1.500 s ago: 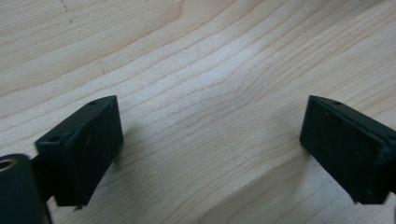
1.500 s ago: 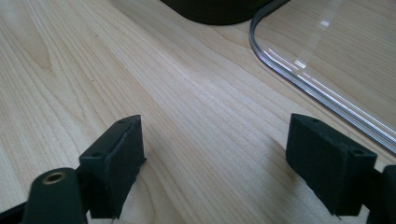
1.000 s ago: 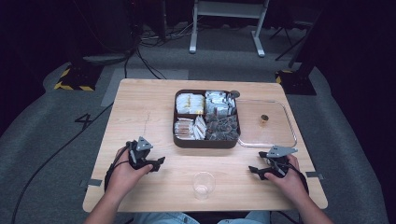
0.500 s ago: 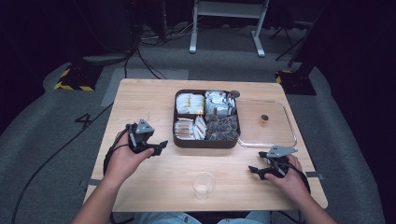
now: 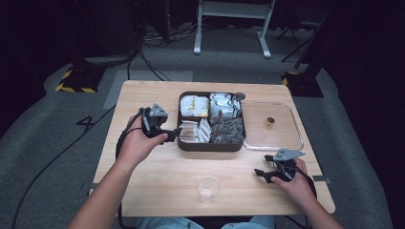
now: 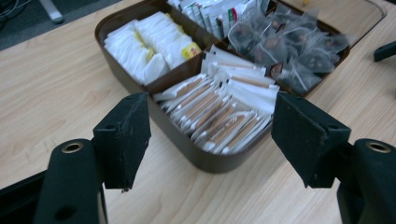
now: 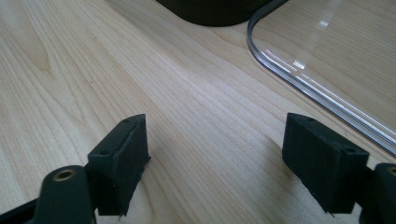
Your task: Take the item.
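Left gripper (image 5: pixel 167 134): hovering, jaws spread wide, at the left edge of the brown compartment box (image 6: pixel 196 154), lining up on the stick sachets (image 6: pixel 219 114) in its near-left compartment, likely to pick one.
Right gripper (image 5: pixel 267 172): resting low near the table's front right, jaws spread, holding nothing.
Clear lid (image 5: pixel 292 125): lying beside the box, leaving it open.
Plastic cup (image 5: pixel 208 189): standing empty between both hands, probably waiting for a sachet.

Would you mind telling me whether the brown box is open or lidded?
Open. The box has no lid on it, so its packets lie exposed, and the clear lid lies flat on the table beside it.
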{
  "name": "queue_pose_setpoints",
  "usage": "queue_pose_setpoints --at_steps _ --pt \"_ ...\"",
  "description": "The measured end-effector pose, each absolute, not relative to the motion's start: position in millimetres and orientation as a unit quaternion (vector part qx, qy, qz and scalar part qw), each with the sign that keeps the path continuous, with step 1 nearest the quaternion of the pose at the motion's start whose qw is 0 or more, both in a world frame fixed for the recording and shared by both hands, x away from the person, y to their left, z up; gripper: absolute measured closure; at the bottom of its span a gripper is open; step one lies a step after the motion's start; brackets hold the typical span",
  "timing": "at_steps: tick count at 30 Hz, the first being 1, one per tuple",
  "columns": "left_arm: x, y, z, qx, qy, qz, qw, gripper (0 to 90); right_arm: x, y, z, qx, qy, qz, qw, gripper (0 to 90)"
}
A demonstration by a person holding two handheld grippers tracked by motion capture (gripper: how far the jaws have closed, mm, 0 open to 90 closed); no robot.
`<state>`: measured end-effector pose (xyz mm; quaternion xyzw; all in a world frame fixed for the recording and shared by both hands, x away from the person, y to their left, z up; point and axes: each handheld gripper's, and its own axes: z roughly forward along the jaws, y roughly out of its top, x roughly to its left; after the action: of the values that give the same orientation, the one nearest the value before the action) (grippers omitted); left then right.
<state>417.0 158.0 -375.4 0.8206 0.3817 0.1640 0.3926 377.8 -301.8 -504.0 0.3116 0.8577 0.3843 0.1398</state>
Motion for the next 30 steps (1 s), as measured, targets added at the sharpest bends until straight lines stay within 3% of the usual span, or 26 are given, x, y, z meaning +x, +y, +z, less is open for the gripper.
queue_pose_setpoints --at_steps 15,30 --pt "481.6 132.6 -381.2 0.825 0.371 0.147 0.400 32.0 378.5 -304.3 -503.8 0.308 0.858 0.386 0.139 26.8" --pt "532.7 96.1 -395.3 0.834 0.363 0.133 0.393 40.4 378.8 -305.1 -503.7 0.308 0.857 0.388 0.140 28.8"
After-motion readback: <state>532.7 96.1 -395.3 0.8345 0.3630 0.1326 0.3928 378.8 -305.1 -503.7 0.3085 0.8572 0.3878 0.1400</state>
